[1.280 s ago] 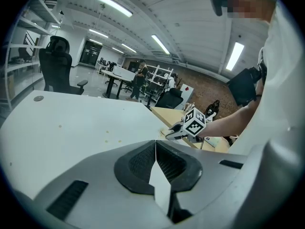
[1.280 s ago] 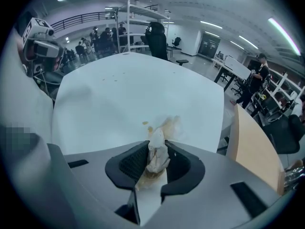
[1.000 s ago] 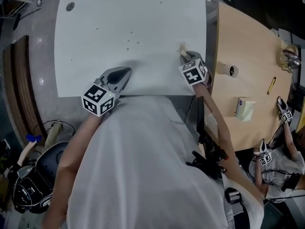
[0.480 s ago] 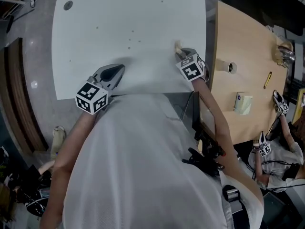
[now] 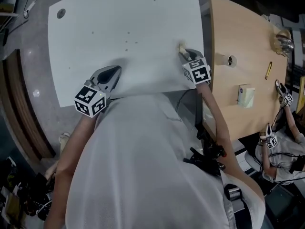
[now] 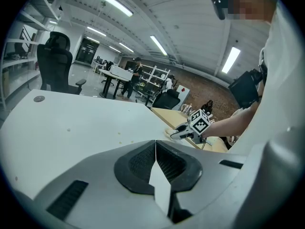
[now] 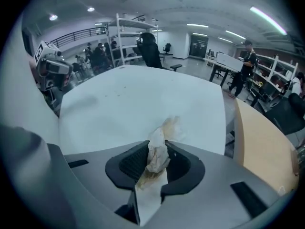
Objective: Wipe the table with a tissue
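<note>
white with brown stains, the crumpled tissue (image 7: 157, 152) is pinched between the jaws of the right tool (image 5: 184, 54). its loose end pokes out past the tips, down at the white bench (image 5: 124, 18). in the head view this tool sits at about 3 o'clock on the bench top, close to the right edge. it is pitched steeply down with its nose toward 11 o'clock. its marker cube (image 5: 197, 71) faces up, and the bare right forearm (image 5: 212, 113) trails back toward 5 o'clock.

the left tool (image 5: 113, 73) sits near the bench's front edge at about 7 o'clock. it tilts only gently down, nose toward 1 o'clock. the left forearm (image 5: 71, 151) runs back toward 7 o'clock beside the person's white shirt (image 5: 143, 166). its jaws are pressed together with nothing between them.

a few small specks (image 5: 128, 41) dot the bench at 12 o'clock from the left tool, farther out than either tool. a wooden bench (image 5: 243, 42) stands alongside at 3 o'clock.
</note>
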The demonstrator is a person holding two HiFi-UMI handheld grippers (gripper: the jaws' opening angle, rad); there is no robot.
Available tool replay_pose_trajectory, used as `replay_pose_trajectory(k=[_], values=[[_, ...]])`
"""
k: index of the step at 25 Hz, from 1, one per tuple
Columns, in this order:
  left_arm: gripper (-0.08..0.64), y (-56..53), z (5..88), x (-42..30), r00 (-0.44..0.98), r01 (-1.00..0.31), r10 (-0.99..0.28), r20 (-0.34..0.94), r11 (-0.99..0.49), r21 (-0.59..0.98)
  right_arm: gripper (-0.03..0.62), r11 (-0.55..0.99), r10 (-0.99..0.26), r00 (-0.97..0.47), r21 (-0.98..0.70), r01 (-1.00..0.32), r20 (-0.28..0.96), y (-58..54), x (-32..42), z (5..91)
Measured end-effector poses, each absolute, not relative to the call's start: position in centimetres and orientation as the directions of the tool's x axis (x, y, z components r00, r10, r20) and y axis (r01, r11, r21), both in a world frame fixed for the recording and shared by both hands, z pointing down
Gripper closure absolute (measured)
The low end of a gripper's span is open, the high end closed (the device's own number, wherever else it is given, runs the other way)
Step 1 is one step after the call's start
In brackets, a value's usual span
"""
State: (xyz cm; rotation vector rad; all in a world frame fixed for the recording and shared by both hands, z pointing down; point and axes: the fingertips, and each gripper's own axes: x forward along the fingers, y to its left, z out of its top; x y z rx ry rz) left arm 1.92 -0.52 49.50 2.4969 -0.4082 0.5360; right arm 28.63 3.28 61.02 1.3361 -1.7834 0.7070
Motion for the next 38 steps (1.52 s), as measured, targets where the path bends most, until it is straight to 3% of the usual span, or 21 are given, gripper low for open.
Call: replay_pose_trajectory(k=[9, 12, 19, 26, 38], values=[[0.552, -0.2, 49.6, 1.9, 0.874, -0.396, -0.177, 0.453, -0.799, 0.452, 0.503, 0.333, -0.486, -0.130, 0.045, -0.942, 0.864, 2.4, 25.6, 62.3], [0.552, -0.1, 49.8, 1.5, 0.870, -0.403, -0.178, 0.459, -0.794, 0.455, 0.503, 0.407, -0.469, -0.199, 0.011, -0.914, 0.860, 1.8, 22.7, 62.4], [0.552, -0.7, 49.5, 1.7, 0.877, -0.402, -0.189, 0.443, -0.793, 0.458, 0.502, 0.554, -0.298, -0.413, -0.196, -0.809, 0.861, 1.9, 19.0, 62.2], [0.552, -1.9, 48.9, 1.7, 0.877, -0.424, -0.223, 0.426, -0.777, 0.466, 0.502, 0.426, -0.512, -0.289, -0.052, -0.903, 0.809, -5.6, 24.9, 59.6], [0.552, -2.4, 49.4, 0.5, 0.862, -0.477, -0.275, 0.426, -0.723, 0.500, 0.502, 0.291, -0.558, -0.178, -0.010, -0.957, 0.811, -15.3, 29.3, 60.5]])
